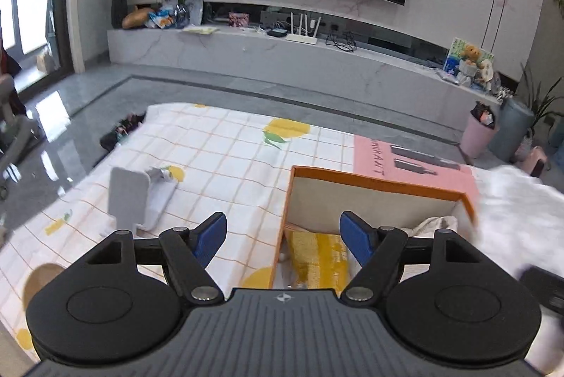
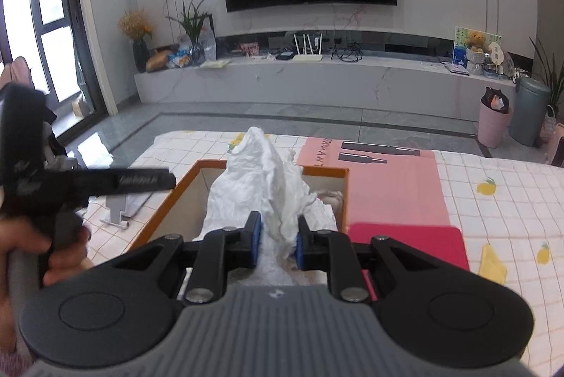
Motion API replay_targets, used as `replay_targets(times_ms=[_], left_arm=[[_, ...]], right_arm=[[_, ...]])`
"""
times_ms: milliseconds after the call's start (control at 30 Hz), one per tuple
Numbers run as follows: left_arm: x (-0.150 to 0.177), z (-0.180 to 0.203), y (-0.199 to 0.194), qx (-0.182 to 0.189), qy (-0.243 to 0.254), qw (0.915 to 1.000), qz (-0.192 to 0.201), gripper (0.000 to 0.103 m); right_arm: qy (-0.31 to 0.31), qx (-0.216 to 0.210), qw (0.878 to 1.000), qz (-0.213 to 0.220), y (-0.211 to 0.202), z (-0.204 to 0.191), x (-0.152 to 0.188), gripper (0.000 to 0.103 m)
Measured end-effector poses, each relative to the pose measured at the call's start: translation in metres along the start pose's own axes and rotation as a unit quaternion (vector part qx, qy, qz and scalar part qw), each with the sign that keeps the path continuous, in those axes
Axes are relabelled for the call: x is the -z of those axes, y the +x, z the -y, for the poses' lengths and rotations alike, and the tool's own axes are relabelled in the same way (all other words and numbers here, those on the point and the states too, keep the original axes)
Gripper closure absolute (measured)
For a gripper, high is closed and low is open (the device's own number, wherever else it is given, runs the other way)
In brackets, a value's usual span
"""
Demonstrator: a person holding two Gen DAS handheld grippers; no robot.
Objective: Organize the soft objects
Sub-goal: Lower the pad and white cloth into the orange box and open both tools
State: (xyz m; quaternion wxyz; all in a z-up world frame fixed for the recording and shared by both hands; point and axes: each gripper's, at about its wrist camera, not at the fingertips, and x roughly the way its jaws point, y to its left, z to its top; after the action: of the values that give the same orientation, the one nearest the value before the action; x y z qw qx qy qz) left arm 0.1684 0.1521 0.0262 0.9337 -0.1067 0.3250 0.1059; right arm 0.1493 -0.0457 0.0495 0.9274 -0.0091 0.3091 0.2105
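An orange box (image 1: 373, 181) with pale inner walls stands on the checked cloth. A yellow cloth (image 1: 319, 255) and a cream cloth (image 1: 435, 223) lie inside it. My left gripper (image 1: 283, 236) hangs open over the box's near left corner, nothing between its blue pads. In the right wrist view my right gripper (image 2: 278, 244) is shut on a crumpled white cloth (image 2: 262, 172), which stands up in a peak over the orange box (image 2: 165, 204). The white cloth (image 1: 518, 200) shows blurred at the right edge of the left wrist view.
A grey stand (image 1: 128, 197) sits left of the box. A pink sheet (image 2: 373, 179) with two dark bars lies behind it, and a red folder (image 2: 410, 243) lies to its right. A hand (image 2: 21, 246) holds the left gripper's black body at the left edge.
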Motion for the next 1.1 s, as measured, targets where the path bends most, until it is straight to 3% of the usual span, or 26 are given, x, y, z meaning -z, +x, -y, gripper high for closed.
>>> replay_targets(times_ms=[300, 533, 767, 1000, 1100], left_arm=[[-0.004, -0.020, 0.013, 0.012, -0.030, 0.9995, -0.007, 0.017], [-0.003, -0.026, 0.017, 0.025, -0.040, 0.9988, -0.016, 0.018], [-0.003, -0.024, 0.019, 0.027, -0.041, 0.9986, -0.020, 0.018], [-0.002, -0.025, 0.020, 0.024, -0.035, 0.9989, -0.021, 0.018], [-0.002, -0.027, 0.021, 0.030, -0.038, 0.9985, -0.026, 0.018]], right_arm=[[-0.065, 0.021, 0.987, -0.144, 0.108, -0.016, -0.021, 0.085], [-0.182, 0.091, 0.945, -0.255, 0.177, -0.025, 0.005, 0.085], [-0.218, 0.118, 0.920, -0.304, 0.215, -0.026, 0.025, 0.085], [-0.210, 0.119, 0.926, -0.291, 0.213, -0.028, 0.027, 0.080], [-0.191, 0.077, 0.938, -0.280, 0.197, -0.031, 0.024, 0.057]])
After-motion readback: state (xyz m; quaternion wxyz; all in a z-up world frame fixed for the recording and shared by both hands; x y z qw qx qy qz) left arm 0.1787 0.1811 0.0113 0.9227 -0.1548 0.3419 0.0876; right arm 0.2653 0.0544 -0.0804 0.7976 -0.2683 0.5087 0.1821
